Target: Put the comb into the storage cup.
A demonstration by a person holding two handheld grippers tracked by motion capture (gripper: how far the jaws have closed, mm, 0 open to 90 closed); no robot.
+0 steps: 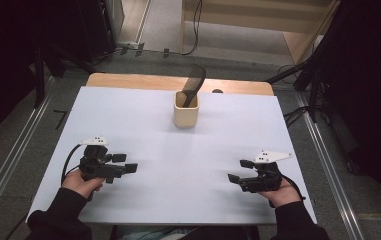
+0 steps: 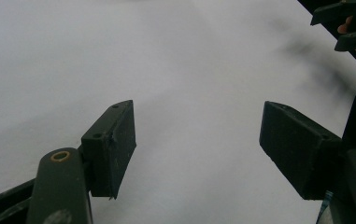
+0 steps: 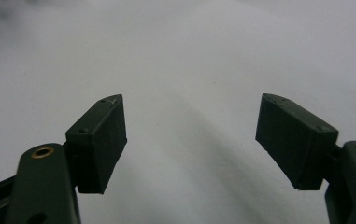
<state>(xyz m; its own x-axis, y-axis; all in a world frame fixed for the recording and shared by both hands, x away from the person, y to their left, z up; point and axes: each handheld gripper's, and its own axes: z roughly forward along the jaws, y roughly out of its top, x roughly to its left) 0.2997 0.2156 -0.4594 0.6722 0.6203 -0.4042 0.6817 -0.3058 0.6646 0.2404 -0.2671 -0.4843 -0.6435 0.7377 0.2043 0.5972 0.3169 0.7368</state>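
Observation:
A cream square cup stands upright at the back middle of the white table top, with a black spatula leaning out of it. My left gripper rests low at the front left, open, pointing right, nothing between its jaws. My right gripper rests at the front right, open, pointing left, also holding nothing. In the left gripper view the jaws stand wide apart over bare white surface, and the other gripper shows at the top right. In the right gripper view the jaws are spread over the white top.
The white top lies on a wooden table whose brown edge shows at the back. Metal rails run along both sides on the floor. Cables and dark stands sit beyond the table's back and right.

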